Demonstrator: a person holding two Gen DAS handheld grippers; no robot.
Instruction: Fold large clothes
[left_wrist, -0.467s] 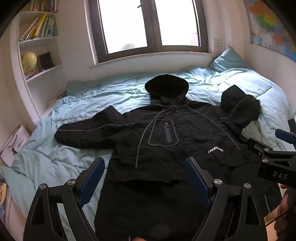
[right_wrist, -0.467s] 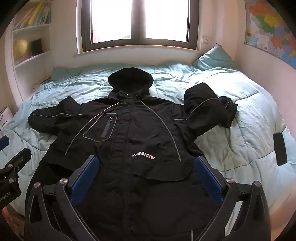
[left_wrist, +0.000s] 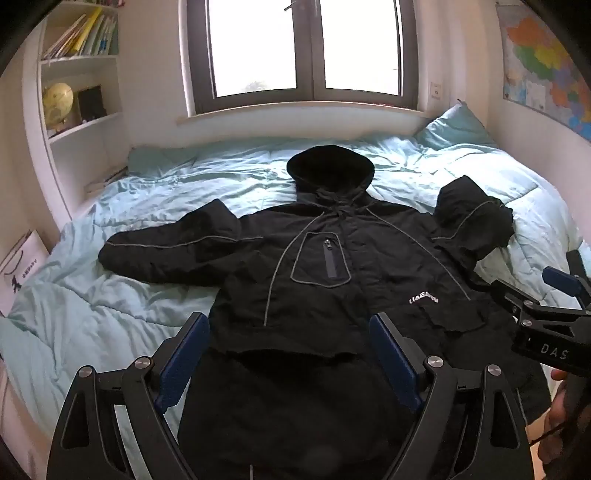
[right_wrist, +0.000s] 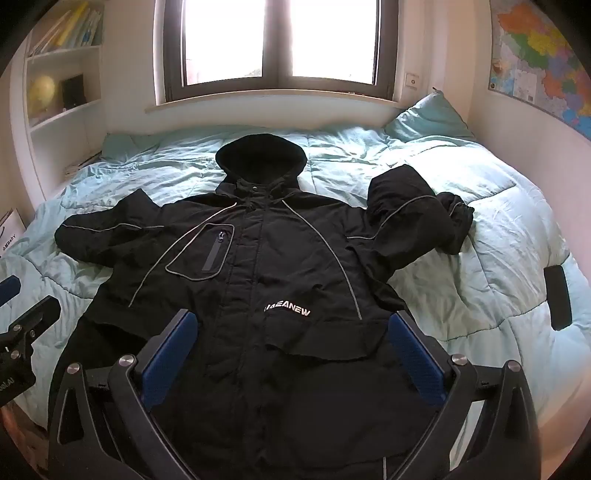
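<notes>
Black jacket (right_wrist: 280, 266) with grey piping and white lettering — pale turquoise duvet (right_wrist: 480, 229), blue gripper pads (right_wrist: 170, 354).

Both wrist cams sit over the foot of the bed (left_wrist: 110, 295), tilted down, facing the window (right_wrist: 280, 40). They share the jacket (right_wrist: 258, 266); right one sits further right.

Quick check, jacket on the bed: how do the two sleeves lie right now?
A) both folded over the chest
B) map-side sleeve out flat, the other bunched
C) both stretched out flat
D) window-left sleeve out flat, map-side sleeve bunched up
D: in the right wrist view the jacket has its shelf-side sleeve lying out straight, while the map-side sleeve is doubled back in a heap.
</notes>
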